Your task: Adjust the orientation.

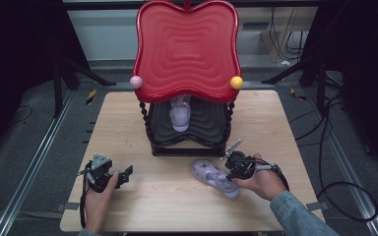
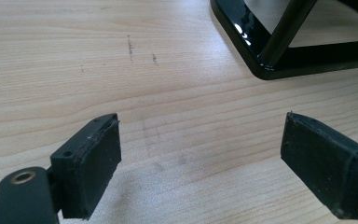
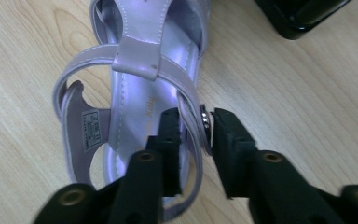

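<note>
Two grippers over wooden table (image 1: 142, 123). Right gripper (image 3: 196, 140) sits at heel end of lilac sandal (image 3: 135, 93), which lies flat on table near front-right, just in front of black base of 2-tier stand (image 1: 187, 142). Its jaws straddle sandal's side strap w/ buckle (image 3: 206, 122), strap between them; pads look a touch off the strap, small gap, so not pinching. Left gripper (image 2: 200, 154) rests at front-left, well apart from sandal, jaws spread wide over bare wood, nothing between. 2nd lilac sandal (image 1: 180, 114) on stand's lower black shelf, under red top tray (image 1: 187, 49)
</note>
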A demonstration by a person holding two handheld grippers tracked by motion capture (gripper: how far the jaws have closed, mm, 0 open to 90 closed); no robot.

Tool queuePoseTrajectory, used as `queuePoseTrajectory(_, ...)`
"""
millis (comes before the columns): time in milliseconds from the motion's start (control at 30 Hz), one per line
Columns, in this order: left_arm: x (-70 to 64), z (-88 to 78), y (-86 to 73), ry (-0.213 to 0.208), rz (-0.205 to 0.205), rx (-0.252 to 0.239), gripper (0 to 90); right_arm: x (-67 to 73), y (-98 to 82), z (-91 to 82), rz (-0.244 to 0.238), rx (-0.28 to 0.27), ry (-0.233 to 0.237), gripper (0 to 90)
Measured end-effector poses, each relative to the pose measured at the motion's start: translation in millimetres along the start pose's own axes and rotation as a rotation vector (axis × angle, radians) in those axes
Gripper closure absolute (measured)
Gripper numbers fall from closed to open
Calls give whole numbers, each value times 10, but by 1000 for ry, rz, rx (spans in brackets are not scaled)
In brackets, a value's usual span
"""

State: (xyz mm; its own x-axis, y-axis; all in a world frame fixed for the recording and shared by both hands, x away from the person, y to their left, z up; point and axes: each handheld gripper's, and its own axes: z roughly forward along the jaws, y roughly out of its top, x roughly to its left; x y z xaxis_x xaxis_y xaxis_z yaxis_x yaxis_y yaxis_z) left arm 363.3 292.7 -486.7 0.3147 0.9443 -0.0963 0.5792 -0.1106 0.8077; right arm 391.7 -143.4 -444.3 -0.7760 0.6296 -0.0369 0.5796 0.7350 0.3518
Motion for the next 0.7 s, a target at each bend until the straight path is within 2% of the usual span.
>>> queuePoseTrajectory(100, -1, 1, -2, 0, -1, 1, 111, 25, -18, -123, 21, -18, -15, 610)
queuePoseTrajectory(133, -1, 8, -1, 1, 6, 0, 107, 54, -31, -234, 22, -34, -25, 587)
queuePoseTrajectory(167, -1, 8, -1, 1, 6, 0, 107, 54, -31, -234, 22, -34, -25, 587)
queuePoseTrajectory(200, -7, 6, -3, 1, 4, 6, 106, 101, -42, -347, 18, -51, -16, 574)
queuePoseTrajectory(233, -9, 9, -4, 4, 6, 7, 106, 126, -47, -384, 17, -59, -16, 575)
queuePoseTrajectory(333, -10, 13, -4, 5, 7, 9, 106, 220, -69, -466, 5, -82, 18, 592)
queuePoseTrajectory(367, -12, 13, -6, 6, 7, 9, 106, 220, -69, -466, 5, -82, 18, 592)
queuePoseTrajectory(500, -14, 11, -5, 5, 10, 10, 105, 364, -52, -384, -22, -73, 57, 604)
queuePoseTrajectory(700, -8, 19, -11, 4, 7, 10, 103, 444, 9, -234, -29, -44, 80, 634)
